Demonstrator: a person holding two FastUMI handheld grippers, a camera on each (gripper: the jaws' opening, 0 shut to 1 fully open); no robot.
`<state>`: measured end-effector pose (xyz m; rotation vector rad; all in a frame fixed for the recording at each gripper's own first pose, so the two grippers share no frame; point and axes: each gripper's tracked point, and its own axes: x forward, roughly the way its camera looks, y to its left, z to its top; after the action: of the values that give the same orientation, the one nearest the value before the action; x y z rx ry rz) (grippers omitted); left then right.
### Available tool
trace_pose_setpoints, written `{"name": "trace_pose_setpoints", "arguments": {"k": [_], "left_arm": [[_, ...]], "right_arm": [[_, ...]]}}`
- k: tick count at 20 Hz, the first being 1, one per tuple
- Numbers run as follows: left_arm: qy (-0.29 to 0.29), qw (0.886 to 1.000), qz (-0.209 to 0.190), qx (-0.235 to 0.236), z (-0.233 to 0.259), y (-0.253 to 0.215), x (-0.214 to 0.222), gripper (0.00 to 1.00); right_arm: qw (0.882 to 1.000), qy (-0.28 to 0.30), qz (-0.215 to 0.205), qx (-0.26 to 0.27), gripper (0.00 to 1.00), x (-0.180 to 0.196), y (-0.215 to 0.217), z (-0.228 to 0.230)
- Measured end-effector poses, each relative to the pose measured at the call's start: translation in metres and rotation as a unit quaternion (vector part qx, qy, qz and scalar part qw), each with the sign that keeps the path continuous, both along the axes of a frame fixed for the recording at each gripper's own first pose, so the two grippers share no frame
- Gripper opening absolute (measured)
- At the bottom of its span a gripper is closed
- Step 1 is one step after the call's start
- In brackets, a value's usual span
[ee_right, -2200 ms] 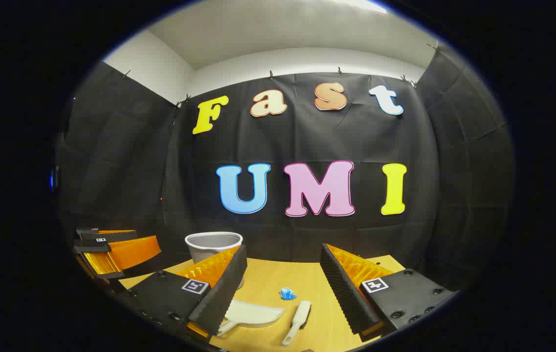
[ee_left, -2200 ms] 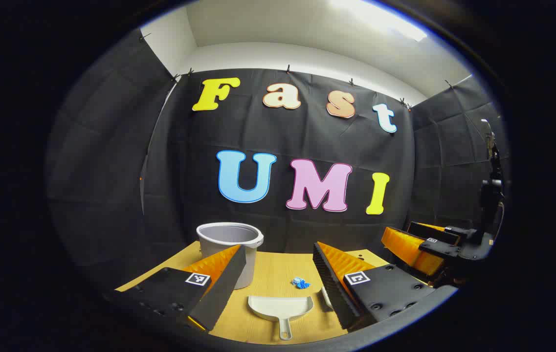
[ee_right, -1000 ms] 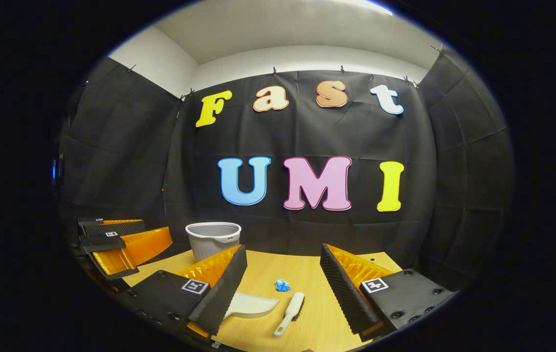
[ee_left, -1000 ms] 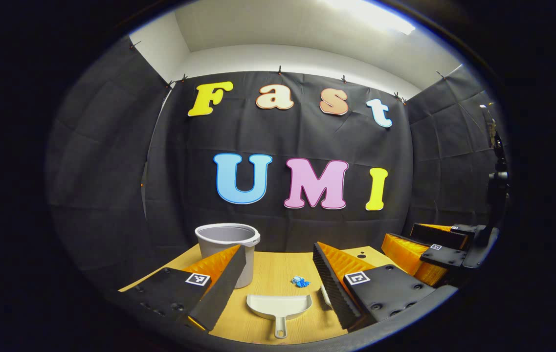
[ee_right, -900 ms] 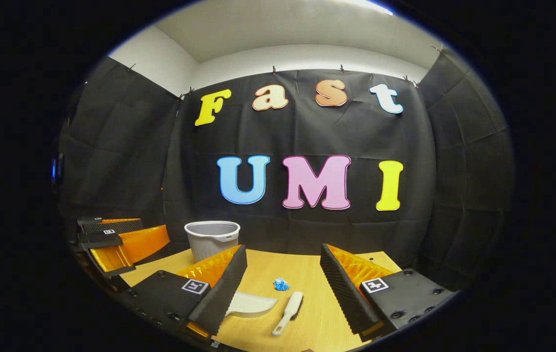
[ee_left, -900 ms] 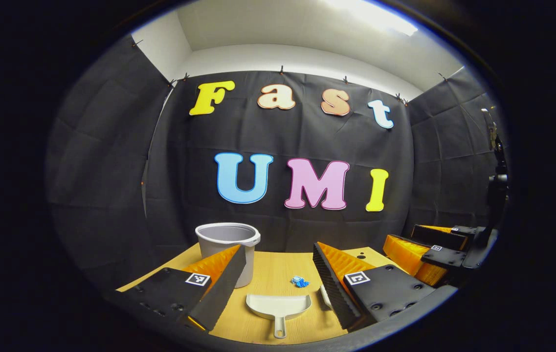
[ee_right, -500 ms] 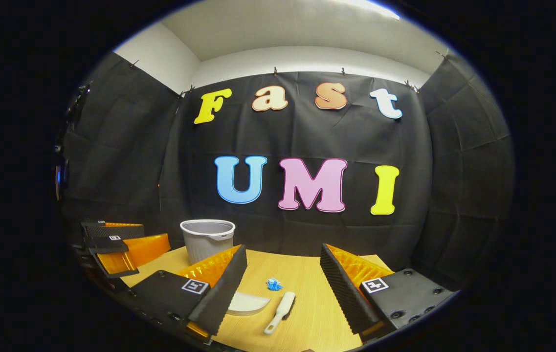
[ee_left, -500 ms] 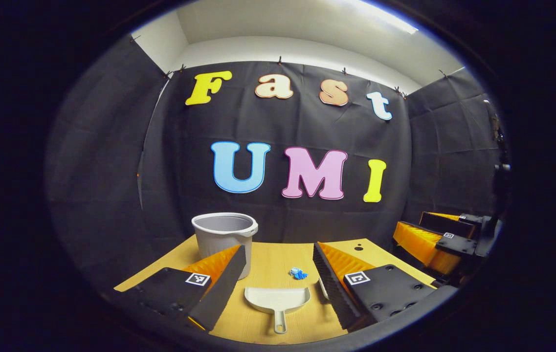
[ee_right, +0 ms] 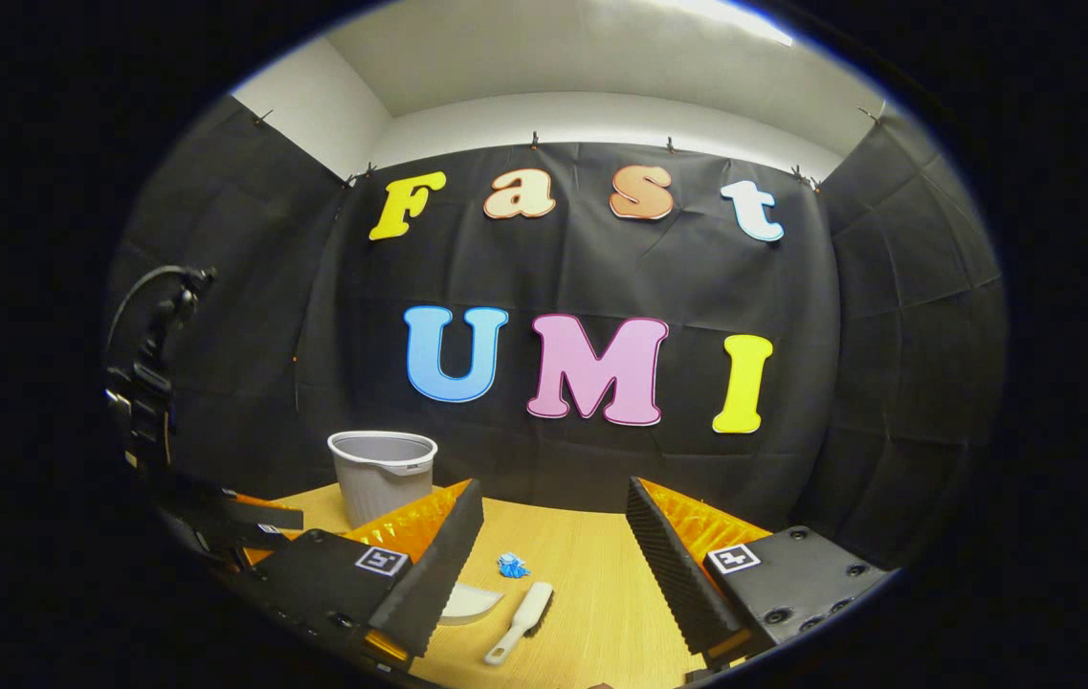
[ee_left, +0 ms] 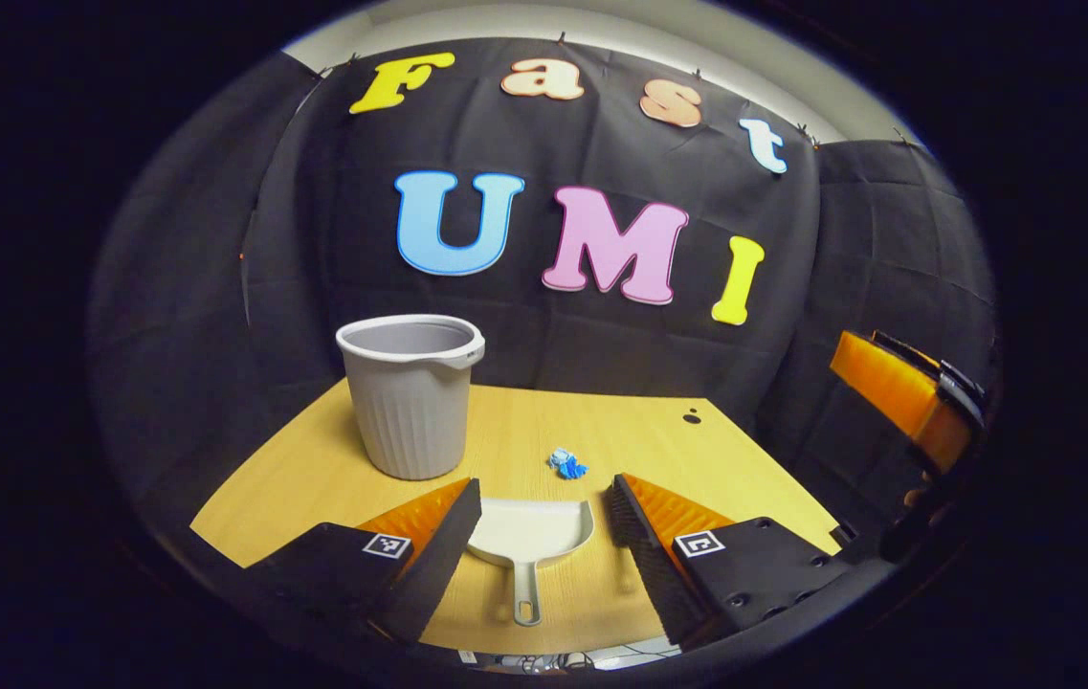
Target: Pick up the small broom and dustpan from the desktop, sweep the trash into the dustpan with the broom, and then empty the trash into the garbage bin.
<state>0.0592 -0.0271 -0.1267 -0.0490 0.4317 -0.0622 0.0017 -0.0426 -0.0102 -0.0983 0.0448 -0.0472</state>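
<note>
On the wooden desk (ee_left: 314, 478), over to the left, a grey ribbed bin (ee_left: 410, 397) stands upright, well apart from both tools. In the left gripper view the left gripper (ee_left: 539, 522) hangs low over the near edge of the desk with its jaws spread wide and nothing between the pads. The white dustpan (ee_left: 532, 529) lies flat just ahead of it, its pan sitting right in the gap between the two fingers and its handle pointing back toward the camera; neither finger touches it. Just beyond the pan's far edge sits a small crumpled blue scrap of trash (ee_left: 566, 465), near the middle of the desk. At the right rim of that view the right gripper shows side-on.

In the right gripper view the right gripper (ee_right: 553, 536) also hangs with its jaws wide apart and empty, held above the desk. The small white broom (ee_right: 519, 610) lies on the wood inside the gap, closer to the left finger, its handle angled toward the near left. The blue scrap rests just past its brush end. The dustpan's edge peeks out from behind the left finger, beside the broom; whether the two touch I can't quite make out from here. The bin stands farther back on the left.
</note>
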Motion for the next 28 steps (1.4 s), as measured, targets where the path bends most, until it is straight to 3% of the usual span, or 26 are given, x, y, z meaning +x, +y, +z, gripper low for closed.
{"name": "trace_pose_setpoints", "arguments": {"k": [2, 3, 6, 11, 17, 19, 22, 23, 24, 25, 27, 28], "left_arm": [[0.077, 0.997, -0.024, -0.011, -0.038, -0.007, 0.009, 0.82], [0.136, 0.99, -0.031, -0.008, -0.061, -0.008, 0.008, 0.82], [0.223, 0.974, -0.038, 0.018, -0.099, -0.012, 0.019, 0.85], [0.35, 0.936, 0.0, 0.044, -0.149, -0.004, 0.026, 0.85], [0.457, 0.885, 0.046, 0.076, -0.19, 0.003, 0.058, 0.85], [0.485, 0.869, 0.058, 0.08, -0.199, 0.0, 0.063, 0.72], [0.493, 0.864, 0.051, 0.086, -0.198, -0.006, 0.069, 0.51], [0.496, 0.863, 0.052, 0.082, -0.202, -0.006, 0.068, 0.55], [0.499, 0.861, 0.058, 0.077, -0.196, -0.007, 0.071, 0.39], [0.501, 0.861, 0.055, 0.074, -0.197, -0.007, 0.071, 0.31], [0.503, 0.86, 0.058, 0.065, -0.198, -0.006, 0.071, 0.31], [0.504, 0.859, 0.06, 0.059, -0.198, -0.006, 0.069, 0.3]], "right_arm": [[1.0, 0.01, -0.002, 0.007, 0.97, 0.013, -0.005, -0.01], [1.0, 0.014, -0.004, 0.011, 0.97, 0.019, -0.009, -0.014], [0.999, 0.033, 0.008, 0.015, 0.97, 0.036, -0.018, -0.031], [0.995, 0.09, 0.013, 0.041, 0.98, 0.045, -0.049, -0.073], [0.98, 0.166, 0.044, 0.096, 0.98, 0.061, -0.047, -0.121], [0.976, 0.183, 0.061, 0.103, 0.98, 0.07, -0.044, -0.134], [0.97, 0.211, 0.059, 0.104, 0.98, 0.078, -0.05, -0.148], [0.967, 0.223, 0.058, 0.109, 0.98, 0.08, -0.051, -0.155], [0.959, 0.251, 0.054, 0.118, 0.98, 0.08, -0.05, -0.167], [0.949, 0.285, 0.051, 0.126, 0.97, 0.076, -0.047, -0.182], [0.923, 0.36, 0.038, 0.133, 0.98, 0.063, -0.044, -0.217], [0.906, 0.4, 0.029, 0.135, 0.84, 0.054, -0.04, -0.234]]}}
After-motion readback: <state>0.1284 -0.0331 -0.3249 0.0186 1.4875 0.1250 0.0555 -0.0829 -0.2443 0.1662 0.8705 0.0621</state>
